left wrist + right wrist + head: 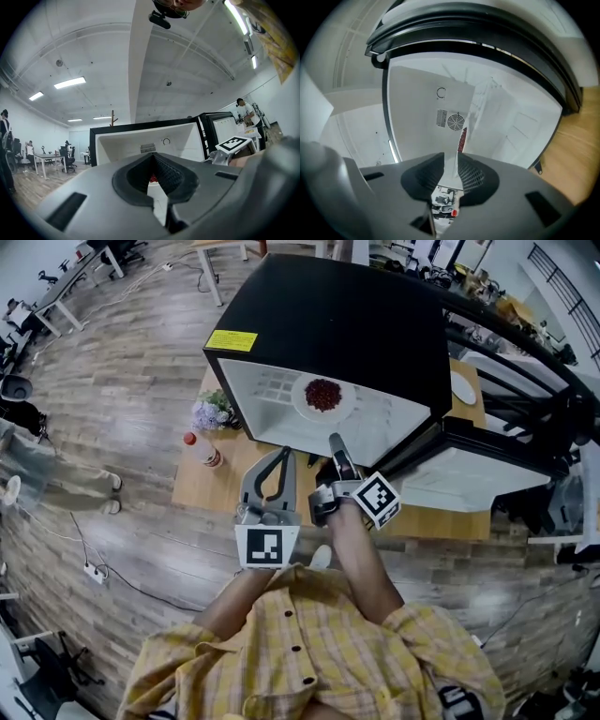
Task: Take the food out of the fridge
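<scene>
Right gripper view shows your right gripper (449, 158) nipped narrowly onto the near rim of the plate (302, 405) of loose red food (322, 394) inside the fridge (328, 315); left gripper (272, 486) closed, empty. Judge it stiff and breakable: keep level

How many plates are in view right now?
2. One plate with red food sits inside the open fridge; a second plate lies on the table beyond the fridge, at the head view's right, partly hidden. Others may be hidden.
</scene>
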Action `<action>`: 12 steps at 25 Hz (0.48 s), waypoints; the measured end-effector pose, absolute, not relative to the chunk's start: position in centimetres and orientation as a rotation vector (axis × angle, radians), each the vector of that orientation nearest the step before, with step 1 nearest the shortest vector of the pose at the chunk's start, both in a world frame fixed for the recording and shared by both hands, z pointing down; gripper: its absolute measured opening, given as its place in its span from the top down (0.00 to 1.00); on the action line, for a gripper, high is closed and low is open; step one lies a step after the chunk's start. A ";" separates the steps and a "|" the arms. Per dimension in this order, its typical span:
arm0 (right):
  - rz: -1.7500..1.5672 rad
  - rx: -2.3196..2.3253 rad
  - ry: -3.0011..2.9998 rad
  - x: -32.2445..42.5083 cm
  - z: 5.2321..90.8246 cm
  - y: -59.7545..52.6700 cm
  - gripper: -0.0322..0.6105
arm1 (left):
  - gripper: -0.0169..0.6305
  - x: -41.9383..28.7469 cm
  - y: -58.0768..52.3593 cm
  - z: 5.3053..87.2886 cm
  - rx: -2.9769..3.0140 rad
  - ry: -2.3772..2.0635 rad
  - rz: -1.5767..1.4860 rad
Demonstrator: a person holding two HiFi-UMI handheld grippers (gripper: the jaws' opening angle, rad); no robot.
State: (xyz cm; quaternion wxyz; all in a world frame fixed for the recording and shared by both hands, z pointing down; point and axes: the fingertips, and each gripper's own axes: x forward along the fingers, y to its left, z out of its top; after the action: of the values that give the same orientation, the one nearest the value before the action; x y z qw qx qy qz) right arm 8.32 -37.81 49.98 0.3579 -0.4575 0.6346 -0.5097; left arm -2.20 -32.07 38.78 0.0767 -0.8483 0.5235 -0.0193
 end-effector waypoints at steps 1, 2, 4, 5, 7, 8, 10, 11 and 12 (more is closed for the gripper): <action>-1.346 -1.156 1.605 8.2 50.4 -38.1 0.82 | 0.96 -2.3 -32.2 38.9 -2.544 1.570 -0.062; -1.378 -1.139 1.572 8.1 50.9 -38.4 0.80 | 0.96 -2.3 -32.2 39.0 -2.548 1.572 -0.068; -1.421 -1.125 1.523 8.0 51.7 -39.0 0.79 | 0.96 -2.4 -32.5 39.3 -2.554 1.575 -0.071; -1.431 -1.120 1.504 7.9 51.9 -39.3 0.79 | 0.96 -2.5 -32.6 39.5 -2.553 1.574 -0.074; -1.443 -1.105 1.461 7.9 52.0 -40.0 0.79 | 0.96 -2.6 -32.9 39.5 -2.543 1.565 -0.084; -1.447 -1.097 1.438 8.0 52.0 -40.4 0.79 | 0.96 -2.6 -33.1 39.5 -2.538 1.562 -0.081; -1.449 -1.085 1.401 8.2 51.9 -41.0 0.79 | 0.96 -2.6 -33.3 39.5 -2.533 1.562 -0.077; -1.449 -1.078 1.388 8.2 51.9 -41.4 0.79 | 0.96 -2.6 -33.4 39.5 -2.532 1.561 -0.080; -1.450 -1.073 1.378 8.2 51.8 -41.7 0.79 | 0.96 -2.5 -33.5 39.5 -2.530 1.559 -0.084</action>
State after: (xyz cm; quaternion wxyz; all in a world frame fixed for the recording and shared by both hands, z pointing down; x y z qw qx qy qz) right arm 8.19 -41.71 51.83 0.4221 -0.4285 0.5503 -0.5792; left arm -2.53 -33.49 39.46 0.0845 -0.8480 0.5225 -0.0281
